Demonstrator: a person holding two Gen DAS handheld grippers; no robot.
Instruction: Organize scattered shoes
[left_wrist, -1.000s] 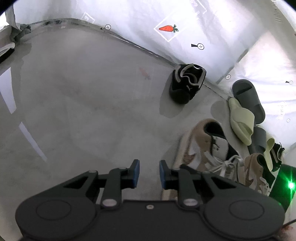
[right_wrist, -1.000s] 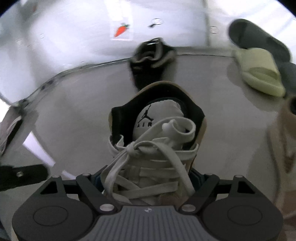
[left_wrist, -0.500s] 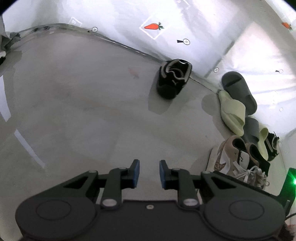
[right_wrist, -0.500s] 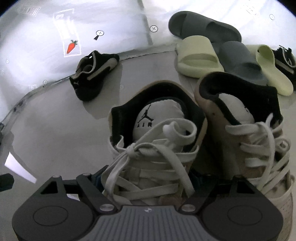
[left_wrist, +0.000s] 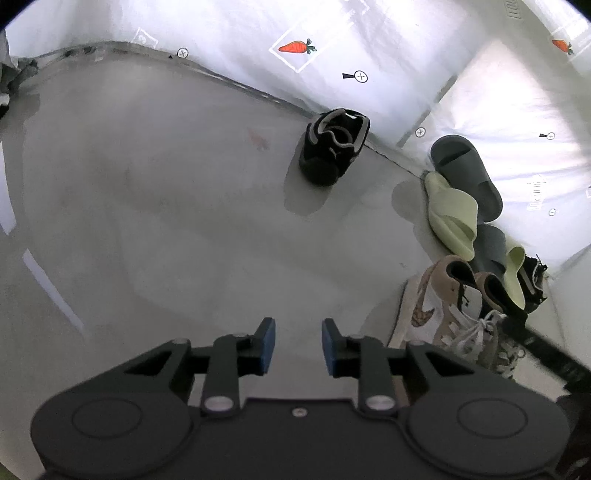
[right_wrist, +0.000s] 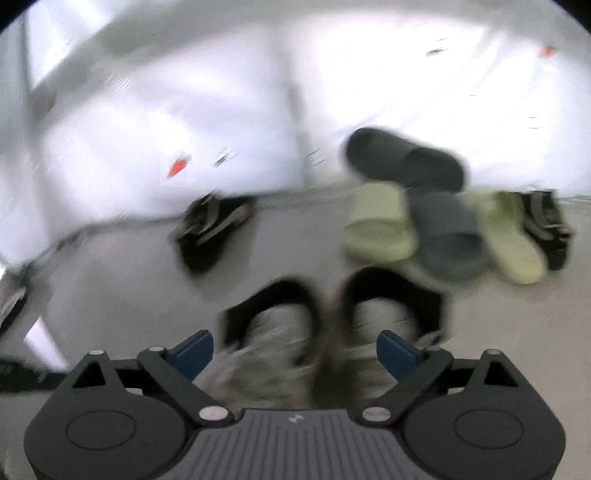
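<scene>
Surface: grey floor bounded by a white sheet wall printed with carrot markers. No bench is present.

Left gripper: released; blue pads apart with only floor between them. It hangs over bare floor, well apart from every shoe.

Black sneaker: alone near the wall, well apart from the row to its right. Long axis runs diagonally, toe toward the camera and lower left, heel toward the wall. Judged not yet organized.

Tan sneaker pair: two high-tops touching side by side on the floor, long axes parallel. In the right wrist view the collars face away from the camera toward the wall and the laces lie nearest the gripper. Judged placed.

Right gripper: released; fingers spread wide on either side of the tan pair, gripping neither shoe. This view is motion-blurred, so fine contact cannot be told.

Slide row: dark grey slide, pale green slide, second grey slide, second green slide, second black sneaker, packed together along the wall. Colours alternate, so pairs are not adjacent.

Progress: mostly gathered. Remaining, by judgement: bring the lone black sneaker to its mate at the far right end; possibly regroup the slides by colour.
</scene>
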